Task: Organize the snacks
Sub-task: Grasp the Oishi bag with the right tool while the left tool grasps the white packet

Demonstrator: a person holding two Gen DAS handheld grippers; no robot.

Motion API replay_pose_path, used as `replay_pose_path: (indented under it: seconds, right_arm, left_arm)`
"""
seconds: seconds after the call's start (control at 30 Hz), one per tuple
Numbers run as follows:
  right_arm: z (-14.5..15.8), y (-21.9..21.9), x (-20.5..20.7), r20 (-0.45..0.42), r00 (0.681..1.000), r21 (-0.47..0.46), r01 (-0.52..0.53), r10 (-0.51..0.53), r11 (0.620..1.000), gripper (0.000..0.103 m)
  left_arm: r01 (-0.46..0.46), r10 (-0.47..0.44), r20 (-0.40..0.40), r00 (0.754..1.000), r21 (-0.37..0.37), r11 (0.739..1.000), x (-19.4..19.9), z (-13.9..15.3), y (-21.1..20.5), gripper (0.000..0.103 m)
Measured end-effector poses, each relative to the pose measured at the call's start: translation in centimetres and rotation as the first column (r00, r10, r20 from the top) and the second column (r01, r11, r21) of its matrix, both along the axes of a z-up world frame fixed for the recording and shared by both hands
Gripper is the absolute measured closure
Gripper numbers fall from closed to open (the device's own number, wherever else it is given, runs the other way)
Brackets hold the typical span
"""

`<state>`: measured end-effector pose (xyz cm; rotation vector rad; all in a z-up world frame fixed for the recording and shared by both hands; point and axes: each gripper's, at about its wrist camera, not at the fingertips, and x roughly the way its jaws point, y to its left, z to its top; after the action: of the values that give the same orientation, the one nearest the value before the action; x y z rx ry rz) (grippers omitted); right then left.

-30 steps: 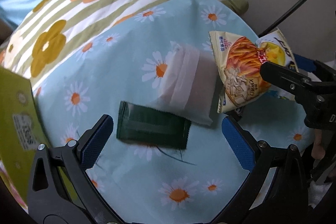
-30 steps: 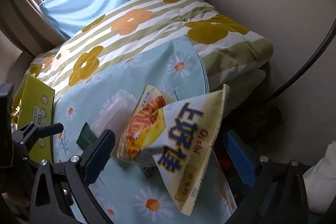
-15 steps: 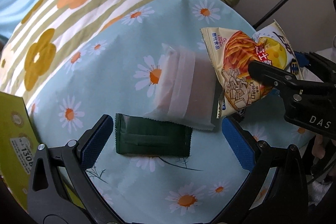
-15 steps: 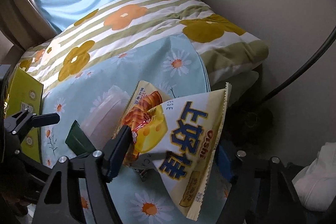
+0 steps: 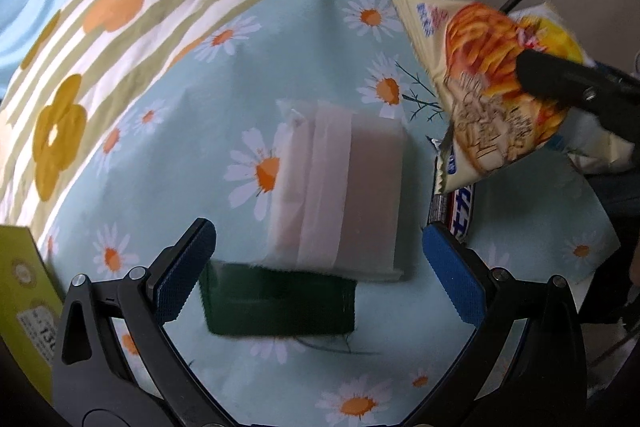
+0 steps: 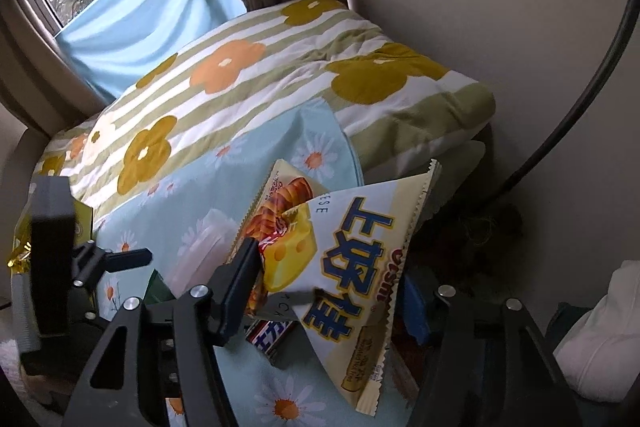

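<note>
The right tongs (image 6: 328,291) are closing on two chip bags (image 6: 348,251) (one cheese-printed), held up over the daisy cloth (image 5: 168,147). The left tongs (image 5: 316,267) hang open above a green packet (image 5: 280,303), which lies touching a white pouch (image 5: 340,187). A candy bar (image 6: 270,333) lies under the bags.

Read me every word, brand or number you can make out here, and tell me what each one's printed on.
"上好佳": snack bag between the closing right gripper jaws.
"Oishi": same bag, along its edge.
"ESE": same bag, rest hidden.
"13": sticker on the yellow-green box, rest cut off.
Candy bar lettering and the bag's fine print: unreadable.
</note>
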<state>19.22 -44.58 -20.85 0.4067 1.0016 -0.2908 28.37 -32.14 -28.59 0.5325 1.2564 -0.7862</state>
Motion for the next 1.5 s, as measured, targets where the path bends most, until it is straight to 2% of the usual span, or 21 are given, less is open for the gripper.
replay_pose_path:
  seconds: [0.27,0.33,0.47,0.6,0.83,1.0,1.23,1.37,1.5]
  right_arm:
    - [0.2,-0.2,0.0,0.012,1.000,-0.009,-0.009,0.009,1.000,0.044]
    - [0.3,-0.3,0.0,0.014,1.000,-0.013,-0.013,0.013,1.000,0.044]
    - [0.2,-0.3,0.0,0.013,1.000,-0.007,-0.018,0.018,1.000,0.044]
    - [0.2,-0.2,0.1,0.012,1.000,-0.006,-0.028,0.028,1.000,0.044]
    - [0.7,-0.1,-0.3,0.032,0.999,-0.005,-0.043,0.043,0.999,0.044]
    - [2.1,-0.3,-0.6,0.064,0.996,-0.011,-0.063,0.063,0.998,0.044]
    - [5.4,0.2,-0.5,0.134,0.983,-0.035,-0.121,0.125,0.992,0.044]
    - [7.6,1.3,-0.1,0.182,0.965,-0.049,-0.185,0.190,0.982,0.044]
    - [9.4,3.0,1.1,0.230,0.936,-0.052,-0.261,0.266,0.964,0.044]
  left_arm:
    - [0.040,-0.041,0.012,0.999,0.033,0.999,0.4,-2.0,-1.5,0.003]
    - [0.047,-0.048,0.013,0.999,0.037,0.998,0.5,-2.3,-1.7,0.013]
    - [0.066,-0.068,0.023,0.997,0.060,0.996,0.6,-2.6,-2.0,0.020]
    - [0.084,-0.086,0.034,0.996,0.049,0.995,0.3,-2.1,-2.3,0.042]
    - [0.041,-0.042,0.008,0.999,0.036,0.998,0.6,-1.6,-2.0,0.043]
    - [0.005,-0.005,0.032,0.999,-0.001,1.000,0.6,0.5,-1.4,0.043]
    - [-0.097,0.100,0.072,0.992,-0.054,0.994,0.3,4.4,0.4,0.043]
    - [-0.189,0.199,0.094,0.975,-0.107,0.976,0.2,7.6,2.8,0.043]
    - [-0.296,0.314,0.121,0.942,-0.143,0.944,0.1,10.7,6.2,0.043]
